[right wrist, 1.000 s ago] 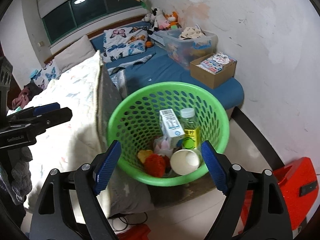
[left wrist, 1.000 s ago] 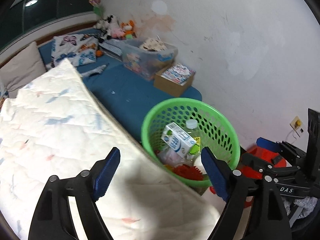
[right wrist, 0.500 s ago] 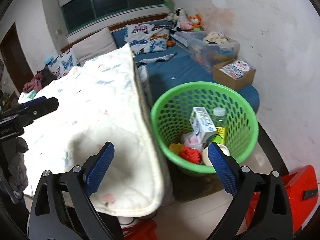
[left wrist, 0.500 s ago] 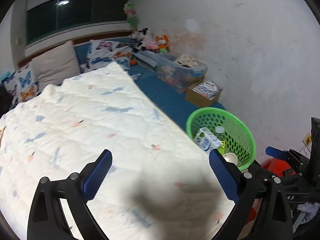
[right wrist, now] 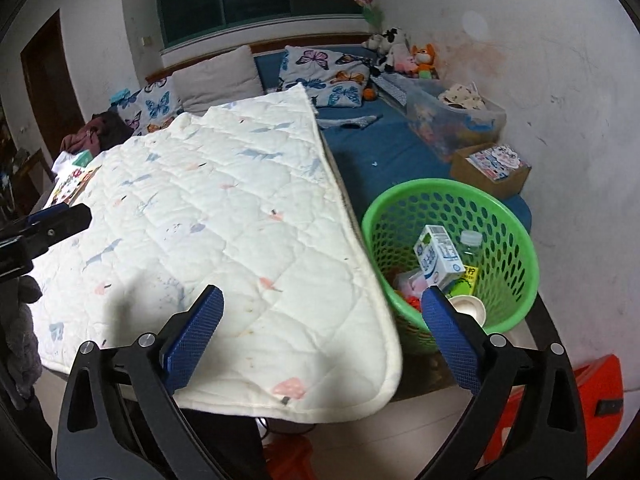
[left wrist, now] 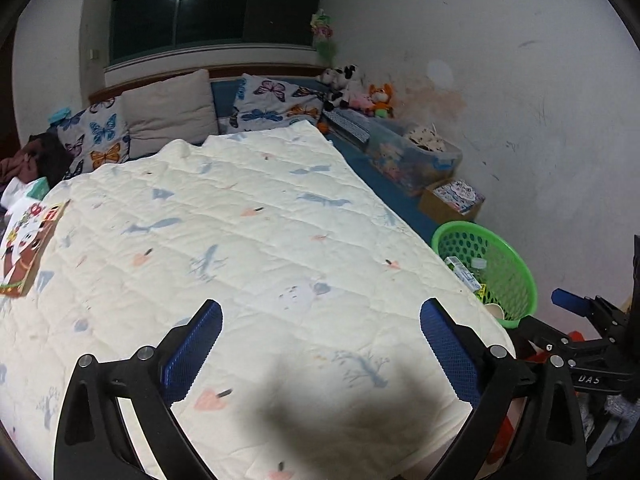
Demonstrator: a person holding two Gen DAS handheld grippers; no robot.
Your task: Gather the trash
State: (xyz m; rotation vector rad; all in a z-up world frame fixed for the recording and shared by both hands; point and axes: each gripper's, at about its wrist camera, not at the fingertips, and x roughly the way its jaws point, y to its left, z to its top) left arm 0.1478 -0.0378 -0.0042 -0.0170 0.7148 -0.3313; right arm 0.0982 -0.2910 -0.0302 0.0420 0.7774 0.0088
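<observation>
A green mesh basket (right wrist: 440,184) stands on the floor between the bed and the wall. It holds a white-and-blue milk carton (right wrist: 438,256), a clear bottle (right wrist: 470,240), a paper cup (right wrist: 468,308) and some red and pink scraps. My right gripper (right wrist: 322,300) hangs over the quilt's corner just left of the basket, its jaws opening with nothing between them. My left gripper (left wrist: 320,312) is open and empty above the white quilt (left wrist: 260,240). In the left wrist view the basket (left wrist: 460,226) is small at the right, half hidden by the quilt's edge.
A picture book (left wrist: 24,248) lies on the quilt's far left edge. On the blue mattress by the wall sit a clear storage bin (right wrist: 452,120) and a cardboard box (right wrist: 492,168). Pillows and stuffed toys line the headboard. A red stool (right wrist: 592,400) stands at lower right.
Both grippers have drawn back and to the left, away from the basket, so it looks smaller and the quilt fills more of each view. Both pairs of jaws have spread wider.
</observation>
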